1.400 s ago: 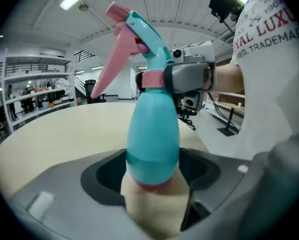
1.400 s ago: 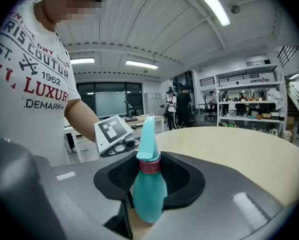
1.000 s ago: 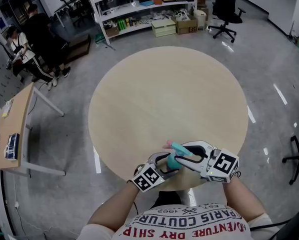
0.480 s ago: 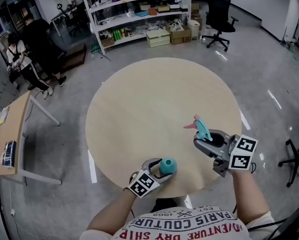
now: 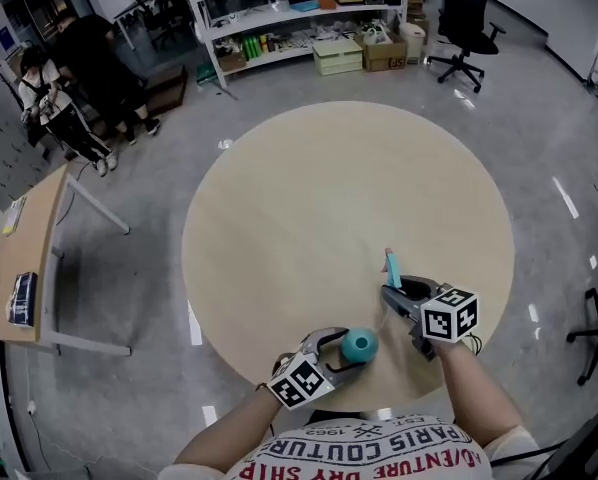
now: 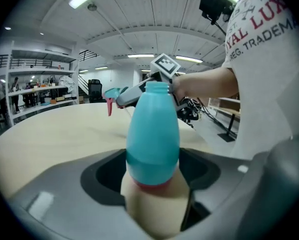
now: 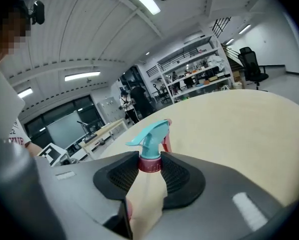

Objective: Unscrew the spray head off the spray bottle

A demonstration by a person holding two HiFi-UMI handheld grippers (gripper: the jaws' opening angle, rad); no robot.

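Since the head (image 5: 391, 266) is already off the bottle (image 5: 359, 345), what matters next is how each piece sits against the table (image 5: 329, 188). The left tongs (image 5: 351, 354) grip the bottle low on its body, jaws wide around it, at the table's near edge. The bottle stands about upright, bare neck up. The right tongs (image 5: 403, 296) clamp the head by its red collar (jaws at a middling width), with nozzle and trigger pointing away from the person. The head lies to the right of the bottle and a little further in over the table, clear of the neck, with bare table beyond it. On this showing the unscrewing is done, and a set-down looks the likely next move, for which the right hand is nearer open table. Whether the bottle's base touches the table cannot be told.
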